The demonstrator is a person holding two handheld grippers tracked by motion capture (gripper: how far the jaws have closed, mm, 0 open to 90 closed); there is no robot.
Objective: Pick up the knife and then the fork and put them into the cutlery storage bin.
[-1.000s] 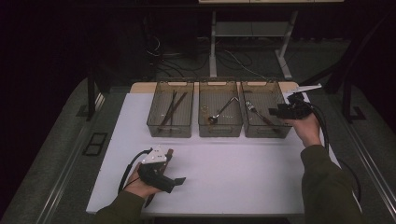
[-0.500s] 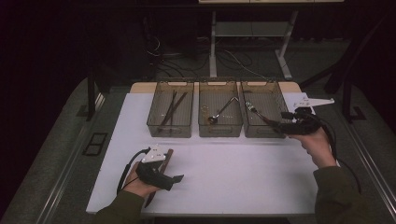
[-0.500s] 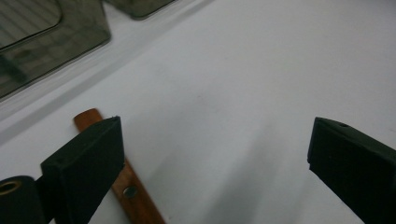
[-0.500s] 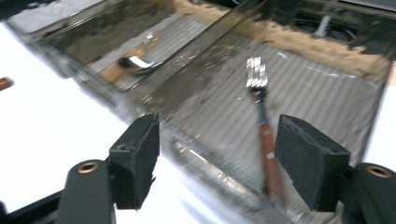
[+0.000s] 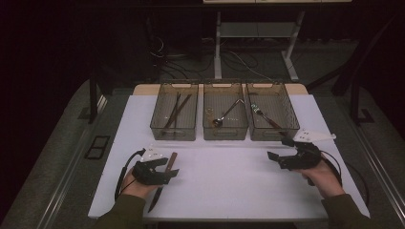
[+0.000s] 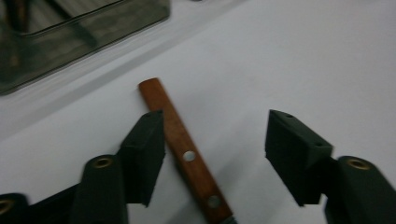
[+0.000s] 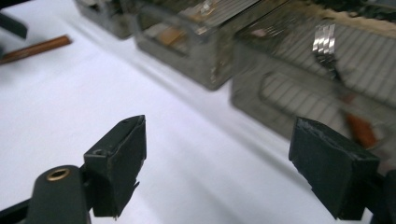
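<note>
Three wire bins stand in a row at the far edge of the white counter (image 5: pixel 229 191), and the right claw (image 5: pixel 278 149), which a second ago was up at the right bin (image 5: pixel 271 117), now hangs low over bare counter just in front of that bin, jaws spread wide and empty. In the right gripper view the fork (image 7: pixel 325 44) lies inside the right bin beyond the open jaws, so that piece of cutlery looks to be sorted and the right hand is free.

The left claw (image 5: pixel 169 170) has barely shifted from its earlier place. It sits well in front of the left bin (image 5: pixel 175 117), jaws apart, straddling the wooden handle of a knife (image 5: pixel 162 183) that lies flat on the counter; in the left gripper view the handle (image 6: pixel 184 151) touches the inner face of one jaw while the other jaw stands clear of it. The claw is not yet closed on it. By the look of things, the knife is the last loose item and the next to be lifted toward a bin.

The count: three bins, two claws, one knife on the counter, one fork in the right bin, one ladle-like spoon (image 5: pixel 225 114) in the middle bin (image 5: pixel 225 117), and a pair of dark sticks (image 5: pixel 177 109), probably chopsticks, in the left bin.
</note>
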